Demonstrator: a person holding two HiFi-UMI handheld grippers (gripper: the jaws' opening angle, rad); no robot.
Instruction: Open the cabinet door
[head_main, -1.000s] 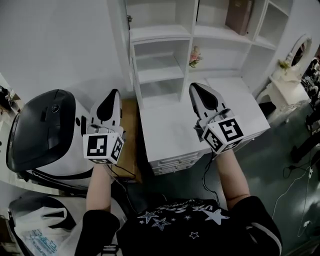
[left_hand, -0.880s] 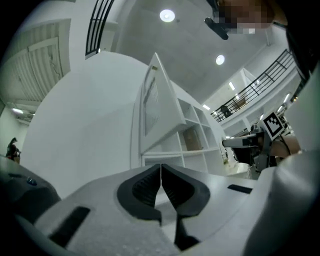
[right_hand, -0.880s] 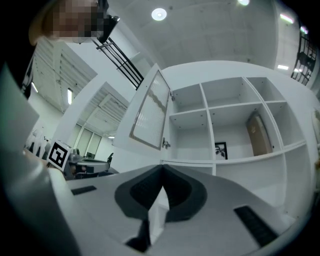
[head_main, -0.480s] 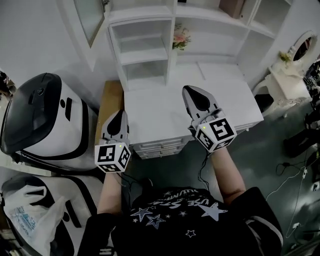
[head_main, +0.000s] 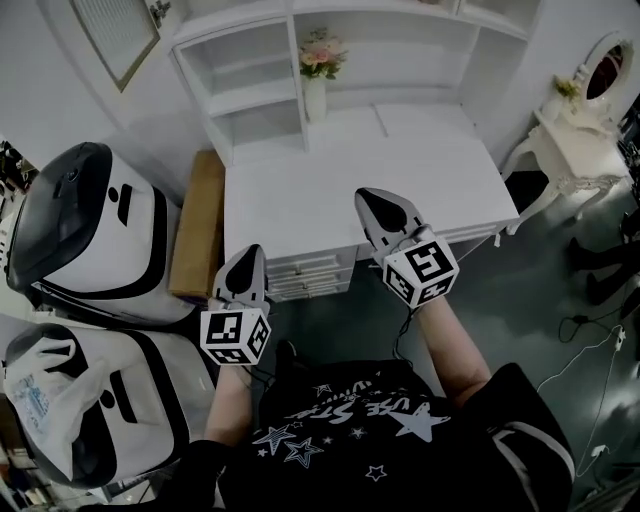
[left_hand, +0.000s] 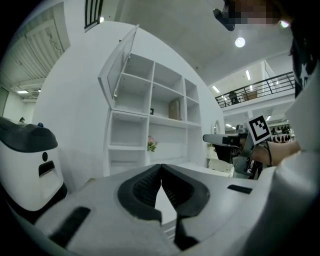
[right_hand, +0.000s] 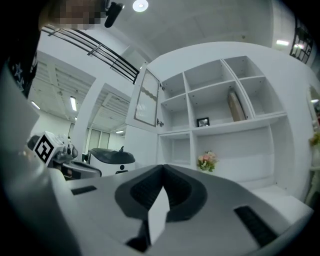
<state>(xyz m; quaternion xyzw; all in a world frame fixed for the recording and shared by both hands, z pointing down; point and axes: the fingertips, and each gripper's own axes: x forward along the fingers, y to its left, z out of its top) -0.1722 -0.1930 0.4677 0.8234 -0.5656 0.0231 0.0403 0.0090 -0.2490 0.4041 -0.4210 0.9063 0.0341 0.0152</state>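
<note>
The white shelf unit (head_main: 250, 75) stands on a white desk (head_main: 330, 200). Its glass-paned cabinet door (head_main: 115, 35) hangs swung open at the upper left, also seen as the door (left_hand: 117, 70) and the door (right_hand: 147, 97). My left gripper (head_main: 250, 252) is shut and empty, low off the desk's front left corner. My right gripper (head_main: 367, 194) is shut and empty over the desk's front edge. Both sit well short of the shelves. In their own views, the left gripper (left_hand: 161, 167) and right gripper (right_hand: 162, 169) show jaws meeting at the tips.
A vase of pink flowers (head_main: 318, 60) stands in the shelf unit. White and black machines (head_main: 85, 225) fill the left, with a wooden board (head_main: 195, 225) beside the desk and a plastic bag (head_main: 40, 400). A small table with a mirror (head_main: 575, 140) stands at the right.
Both grippers have sunk and drawn back from the shelves toward the person. The left one went from beside the shelf unit to off the desk's front corner.
</note>
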